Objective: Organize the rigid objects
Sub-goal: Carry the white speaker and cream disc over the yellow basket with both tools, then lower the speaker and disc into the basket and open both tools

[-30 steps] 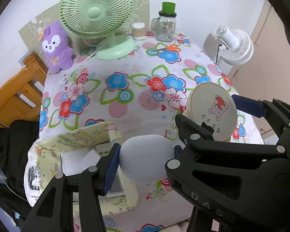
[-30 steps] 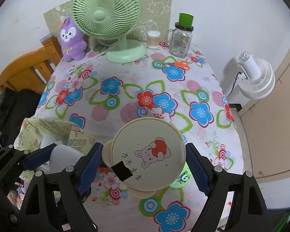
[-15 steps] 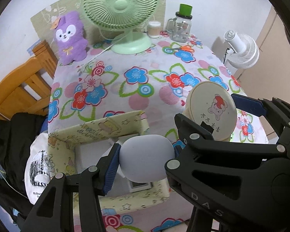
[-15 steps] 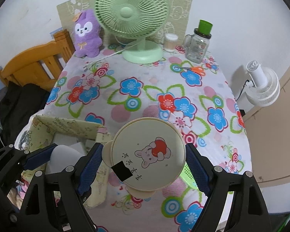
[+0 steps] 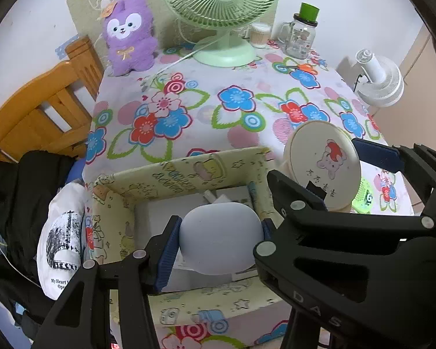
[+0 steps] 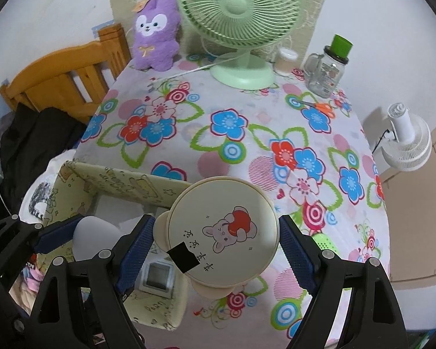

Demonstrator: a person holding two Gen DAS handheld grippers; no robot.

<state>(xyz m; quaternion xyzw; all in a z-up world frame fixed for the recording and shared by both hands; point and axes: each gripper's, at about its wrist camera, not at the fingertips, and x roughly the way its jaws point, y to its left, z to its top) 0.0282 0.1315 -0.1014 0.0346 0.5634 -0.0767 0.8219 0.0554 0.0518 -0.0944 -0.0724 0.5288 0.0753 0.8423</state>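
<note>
My left gripper (image 5: 218, 241) is shut on a rounded pale grey case (image 5: 219, 237) and holds it over the open yellow cartoon-print box (image 5: 177, 180) at the table's near left edge. The case also shows in the right wrist view (image 6: 93, 238). My right gripper (image 6: 216, 241) is shut on a round cream lidded container with a bunny picture (image 6: 222, 232), held just right of the box (image 6: 116, 184). The container also shows in the left wrist view (image 5: 322, 164). White items lie inside the box.
A floral cloth (image 6: 232, 133) covers the table. At the back stand a green fan (image 6: 241, 23), a purple plush (image 6: 155, 32), a glass jar with a green lid (image 6: 328, 64) and a small cup. Orange scissors (image 6: 316, 106) lie right. A wooden chair (image 5: 40, 110) is at left.
Both grippers have moved left and back, each still holding its object. The grey case now hangs over the box's inside, and the bunny container sits by the box's right wall.
</note>
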